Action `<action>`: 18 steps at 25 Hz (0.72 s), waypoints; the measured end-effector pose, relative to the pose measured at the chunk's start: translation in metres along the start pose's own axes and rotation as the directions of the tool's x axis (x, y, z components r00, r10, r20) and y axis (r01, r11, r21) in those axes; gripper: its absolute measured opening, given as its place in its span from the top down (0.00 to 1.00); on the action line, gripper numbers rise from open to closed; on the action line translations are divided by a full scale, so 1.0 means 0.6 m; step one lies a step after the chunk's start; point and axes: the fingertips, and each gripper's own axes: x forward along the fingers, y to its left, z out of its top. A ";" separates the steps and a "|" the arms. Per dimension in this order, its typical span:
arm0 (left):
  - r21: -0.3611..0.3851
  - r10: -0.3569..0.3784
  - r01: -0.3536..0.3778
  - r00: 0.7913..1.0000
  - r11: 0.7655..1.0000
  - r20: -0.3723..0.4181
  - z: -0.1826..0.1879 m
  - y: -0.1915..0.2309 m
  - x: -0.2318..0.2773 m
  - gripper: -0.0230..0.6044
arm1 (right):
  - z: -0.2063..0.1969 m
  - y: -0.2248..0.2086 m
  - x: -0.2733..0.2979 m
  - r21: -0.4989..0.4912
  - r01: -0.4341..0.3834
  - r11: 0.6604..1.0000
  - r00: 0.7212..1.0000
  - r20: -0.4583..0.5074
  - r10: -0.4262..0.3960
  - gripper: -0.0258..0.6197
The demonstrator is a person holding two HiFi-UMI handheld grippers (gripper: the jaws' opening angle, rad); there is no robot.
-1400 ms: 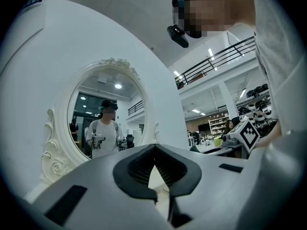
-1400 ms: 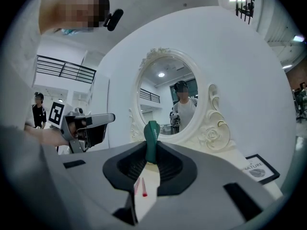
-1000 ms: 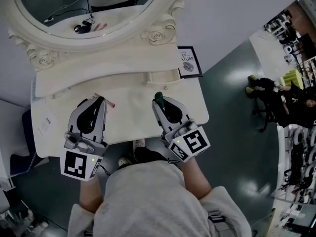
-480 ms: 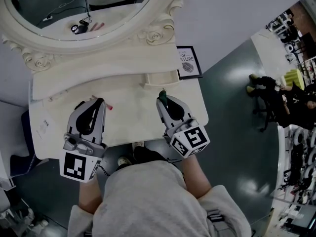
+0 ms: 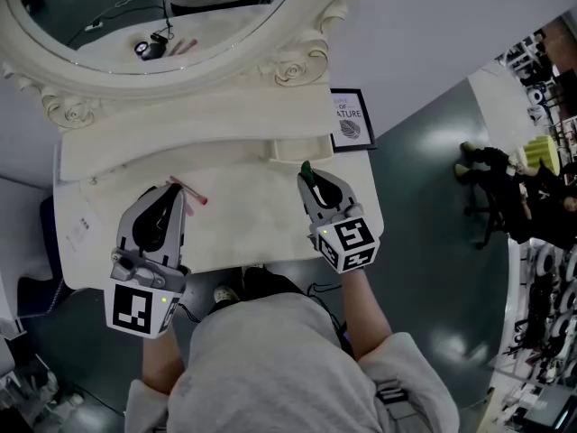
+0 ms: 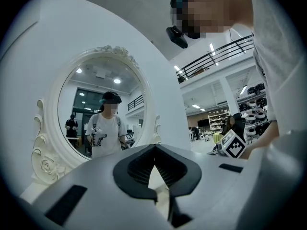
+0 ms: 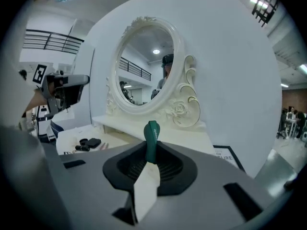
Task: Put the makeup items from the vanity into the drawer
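The slim dark-green tube stands upright, pinched in the narrowly set jaws of the right gripper above the cream vanity top. Its faint lettering is too small to read. The framed sign shows "OF" and "ATURE". Since 1 second ago the tube has drifted nearer that sign. The left gripper is closed and empty beside a pink stick.

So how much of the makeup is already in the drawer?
Nothing visibly stowed; the small drawer looks pulled open, contents unseen. In hand: the right gripper is shut on a green tube. Still to go: the pink sticks and black items on the vanity top.
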 end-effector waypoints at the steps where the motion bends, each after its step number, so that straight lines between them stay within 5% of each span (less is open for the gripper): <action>1: 0.001 0.005 -0.005 1.000 1.000 -0.002 -0.001 0.003 0.001 0.94 | -0.007 -0.006 0.006 -0.024 0.005 1.000 1.000 -0.025 -0.005 0.87; 10: -0.004 0.036 -0.036 0.999 0.999 -0.021 -0.012 0.022 0.008 0.94 | -0.030 -0.041 0.052 -0.194 -0.037 0.980 0.984 -0.177 0.002 0.87; 18: -0.005 0.069 -0.069 0.997 0.998 -0.022 -0.016 0.044 0.012 0.94 | -0.062 -0.062 0.093 -0.363 -0.138 0.921 0.939 -0.344 0.005 0.87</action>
